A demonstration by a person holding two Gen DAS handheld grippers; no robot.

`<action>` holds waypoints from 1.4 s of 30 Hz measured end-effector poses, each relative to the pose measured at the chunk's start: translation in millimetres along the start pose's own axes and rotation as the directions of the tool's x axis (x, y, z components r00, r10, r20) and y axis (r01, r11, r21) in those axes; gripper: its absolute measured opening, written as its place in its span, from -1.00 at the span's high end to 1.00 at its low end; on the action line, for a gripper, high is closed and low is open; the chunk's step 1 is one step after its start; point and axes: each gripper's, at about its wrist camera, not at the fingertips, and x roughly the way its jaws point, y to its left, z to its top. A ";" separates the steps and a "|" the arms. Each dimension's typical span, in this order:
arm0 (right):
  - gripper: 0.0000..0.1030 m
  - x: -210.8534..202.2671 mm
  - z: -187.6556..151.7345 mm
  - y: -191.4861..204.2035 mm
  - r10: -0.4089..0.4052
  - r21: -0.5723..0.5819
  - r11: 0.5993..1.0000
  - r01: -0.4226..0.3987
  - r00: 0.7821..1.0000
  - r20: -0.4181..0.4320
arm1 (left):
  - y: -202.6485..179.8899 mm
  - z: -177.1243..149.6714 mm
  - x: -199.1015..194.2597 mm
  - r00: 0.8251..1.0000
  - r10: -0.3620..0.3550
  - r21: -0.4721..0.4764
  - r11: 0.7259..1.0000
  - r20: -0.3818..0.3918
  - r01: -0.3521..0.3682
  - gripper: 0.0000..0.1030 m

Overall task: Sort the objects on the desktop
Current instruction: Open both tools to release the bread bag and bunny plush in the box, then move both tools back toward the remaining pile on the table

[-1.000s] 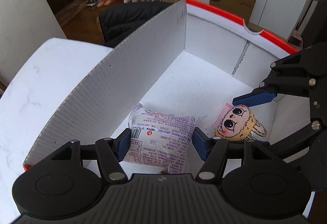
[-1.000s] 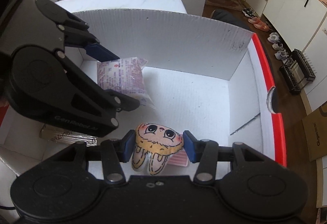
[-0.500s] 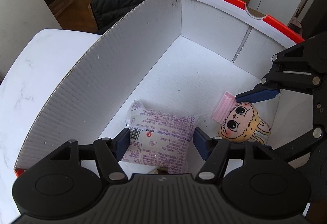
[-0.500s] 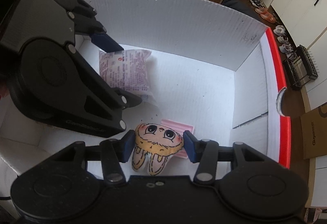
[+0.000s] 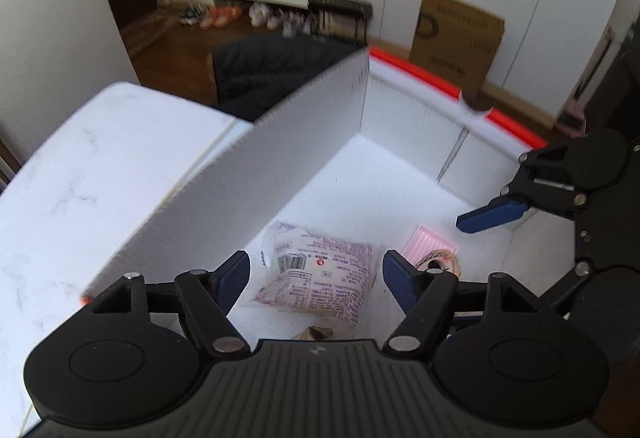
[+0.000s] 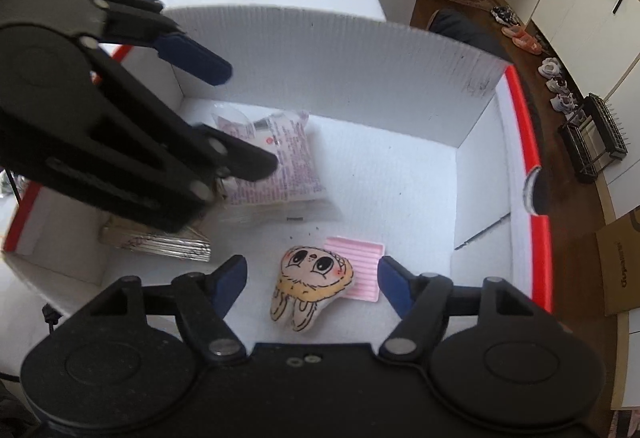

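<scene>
A big white box (image 6: pixel 360 50) with a red rim (image 6: pixel 528 142) sits on a white table (image 5: pixel 80 174). Both tongs hang over the inside of the box.

The left tongs (image 5: pixel 316 274) are opening. A soft bag with purple print (image 5: pixel 320 286) lies flat on the box floor under them, between the two blue tips, but the tips do not touch it. From the right camera, this bag (image 6: pixel 280 166) lies partly on a shiny silver packet (image 6: pixel 160 242), which sits under the left tongs (image 6: pixel 240 118), near the box wall.

The right tongs (image 6: pixel 312 278) are opening too. A little bunny toy with big eyes (image 6: pixel 312 282) lies on the box floor between the tips, with a gap on each side, so nothing holds it. A small pink pad (image 6: pixel 360 270) lies just behind the toy, touching it, closer to the right tip. The bunny toy and the bag lie apart, with bare white floor between them.
</scene>
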 end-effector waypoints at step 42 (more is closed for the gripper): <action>-0.54 -87.4 -0.8 112.0 0.013 0.173 0.983 -0.065 0.957 0.290 | 67.0 -168.1 -198.4 0.939 0.220 -0.306 0.942 0.263 -0.135 -0.41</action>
